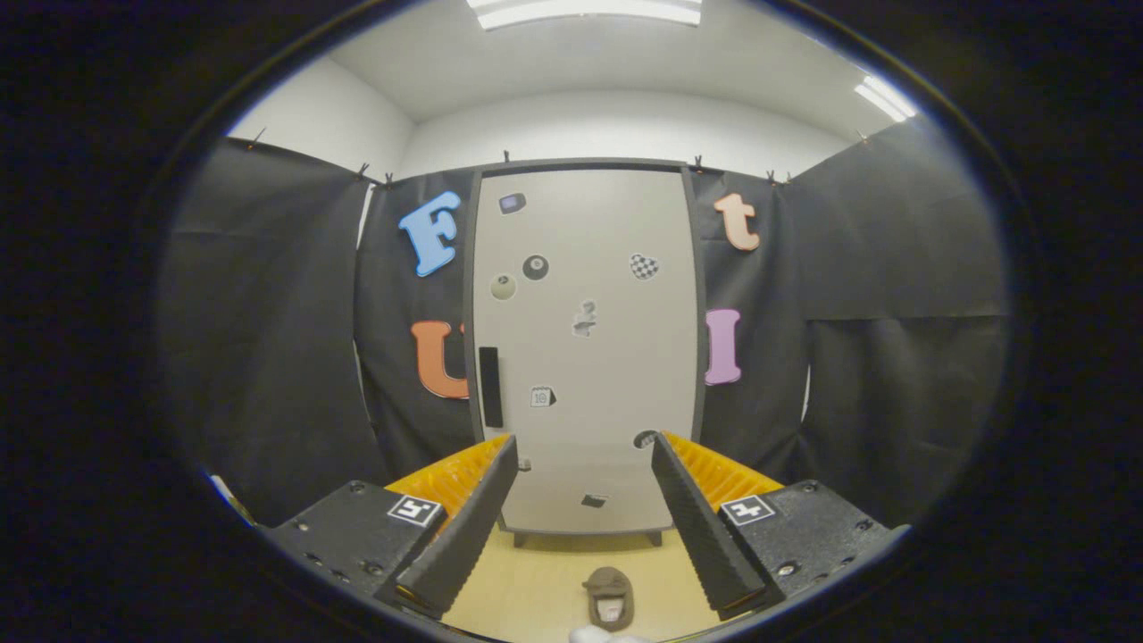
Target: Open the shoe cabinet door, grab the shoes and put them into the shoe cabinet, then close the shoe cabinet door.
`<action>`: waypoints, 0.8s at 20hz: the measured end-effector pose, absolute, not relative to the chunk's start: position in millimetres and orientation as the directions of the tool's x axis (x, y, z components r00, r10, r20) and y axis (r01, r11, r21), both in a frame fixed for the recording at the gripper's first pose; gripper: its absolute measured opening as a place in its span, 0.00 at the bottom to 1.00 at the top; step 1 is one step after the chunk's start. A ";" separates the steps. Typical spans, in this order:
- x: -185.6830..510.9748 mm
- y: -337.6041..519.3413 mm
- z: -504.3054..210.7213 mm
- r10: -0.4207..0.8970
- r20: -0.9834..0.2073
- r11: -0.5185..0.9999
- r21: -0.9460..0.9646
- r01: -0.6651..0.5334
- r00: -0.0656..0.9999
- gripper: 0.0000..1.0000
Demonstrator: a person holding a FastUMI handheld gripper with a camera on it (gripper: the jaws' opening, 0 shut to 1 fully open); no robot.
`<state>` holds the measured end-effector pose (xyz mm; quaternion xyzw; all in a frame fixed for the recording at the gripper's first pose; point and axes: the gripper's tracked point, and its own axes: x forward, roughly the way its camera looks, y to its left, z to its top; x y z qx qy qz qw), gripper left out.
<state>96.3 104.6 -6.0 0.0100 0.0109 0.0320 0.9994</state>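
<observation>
Facing the shut cabinet [585, 357], the gripper [585, 464] hangs with its fingers spread wide and nothing between them.

A brown shoe [610, 597] lies on the pale floor [536, 580] below and between the fingers, in front of the cabinet; the black handle [489, 387] sits at the door's left edge.

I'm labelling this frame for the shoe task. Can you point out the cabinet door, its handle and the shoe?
cabinet door [607, 357]: gripper view, bare middle of the closed pale panel.
handle [489, 387]: gripper view, middle of the black vertical bar.
shoe [610, 597]: gripper view, its upper, on the floor between the open tongs [585, 455].
</observation>
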 end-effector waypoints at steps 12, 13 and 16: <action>308.9 226.3 -20.7 0.148 -0.055 0.989 0.008 -0.148 0.987 0.98; 321.2 234.1 -23.9 0.158 -0.072 0.987 0.009 -0.158 0.985 0.98; 349.6 244.7 -26.1 0.147 -0.066 0.989 -0.019 -0.149 0.987 0.90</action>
